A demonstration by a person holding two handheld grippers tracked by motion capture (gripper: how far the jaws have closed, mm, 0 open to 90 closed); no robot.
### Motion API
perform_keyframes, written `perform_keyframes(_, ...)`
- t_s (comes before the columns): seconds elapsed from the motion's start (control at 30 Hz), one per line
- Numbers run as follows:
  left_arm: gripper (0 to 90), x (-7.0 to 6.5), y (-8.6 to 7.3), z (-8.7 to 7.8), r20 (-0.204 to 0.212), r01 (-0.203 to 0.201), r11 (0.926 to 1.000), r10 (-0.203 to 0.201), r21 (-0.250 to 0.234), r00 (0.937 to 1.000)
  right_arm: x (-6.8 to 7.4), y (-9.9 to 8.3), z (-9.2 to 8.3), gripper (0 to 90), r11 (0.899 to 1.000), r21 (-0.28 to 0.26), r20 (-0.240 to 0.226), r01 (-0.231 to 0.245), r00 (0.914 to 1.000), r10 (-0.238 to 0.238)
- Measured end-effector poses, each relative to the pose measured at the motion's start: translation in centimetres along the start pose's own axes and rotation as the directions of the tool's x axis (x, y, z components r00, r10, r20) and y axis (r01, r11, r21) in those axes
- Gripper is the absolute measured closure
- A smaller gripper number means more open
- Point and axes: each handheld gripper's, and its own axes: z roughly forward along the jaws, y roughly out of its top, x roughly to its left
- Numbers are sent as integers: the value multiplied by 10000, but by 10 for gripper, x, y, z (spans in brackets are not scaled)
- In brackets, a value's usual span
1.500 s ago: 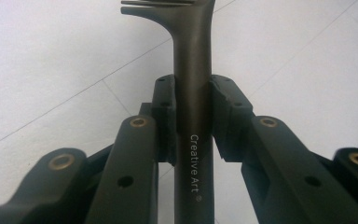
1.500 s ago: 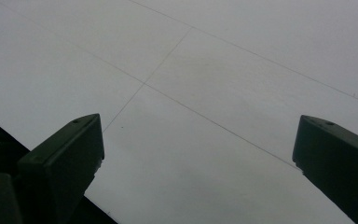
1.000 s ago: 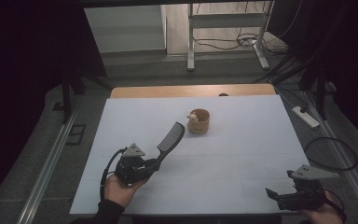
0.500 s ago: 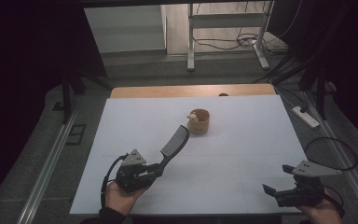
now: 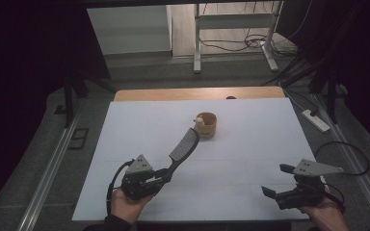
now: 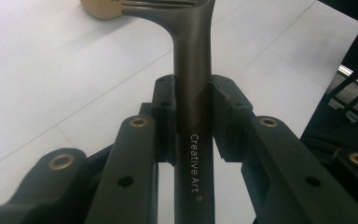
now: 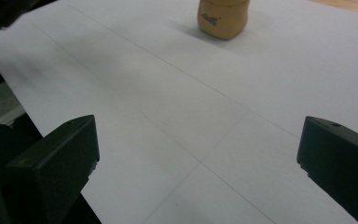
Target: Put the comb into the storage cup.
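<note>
My left gripper (image 5: 166,174) is shut on the handle of a dark comb (image 5: 184,146) and holds it off the white table top (image 5: 250,144). The comb slants up and away, and its toothed head ends just short of a small wooden cup (image 5: 207,126). In the left gripper view the handle (image 6: 193,70), lettered "Creative Art", is clamped between the pads of that gripper (image 6: 192,100), with the cup (image 6: 100,9) beyond. My right gripper (image 5: 275,179) hovers open at the near right with nothing between its fingers; in its own view that gripper (image 7: 198,135) faces the cup (image 7: 223,18).
A bare wooden strip (image 5: 197,93) runs along the table's far edge. A power strip (image 5: 315,120) and cables lie on the floor to the right. A metal frame (image 5: 233,29) stands behind the table. The surroundings are dark.
My right gripper has shifted a little to the left and slightly up. The left gripper and the comb have barely moved.
</note>
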Motion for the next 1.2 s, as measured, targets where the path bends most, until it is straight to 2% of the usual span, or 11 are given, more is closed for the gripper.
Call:
perform_keyframes(0.27, 719, -3, 5, 8, 126, -314, 9995, 314, -40, 9994, 1, 12, 11, 0, 9998, 68, -479, -203, 9986, 206)
perform_keyframes(0.57, 719, -1, 9, 15, 285, -336, 9990, 345, -290, 9990, 1, 26, 26, 0, 9987, -119, -935, -499, 9944, 485)
perform_keyframes(0.83, 719, 1, 10, 21, 360, -327, 9986, 342, -427, 9988, 2, 36, 40, 0, 9963, 149, -1336, -846, 9873, 858)
perform_keyframes(1.2, 719, -6, 12, 31, 397, -610, 9971, 628, -458, 9972, 3, 50, 58, 0, 9972, 63, -1643, -747, 9836, 747)
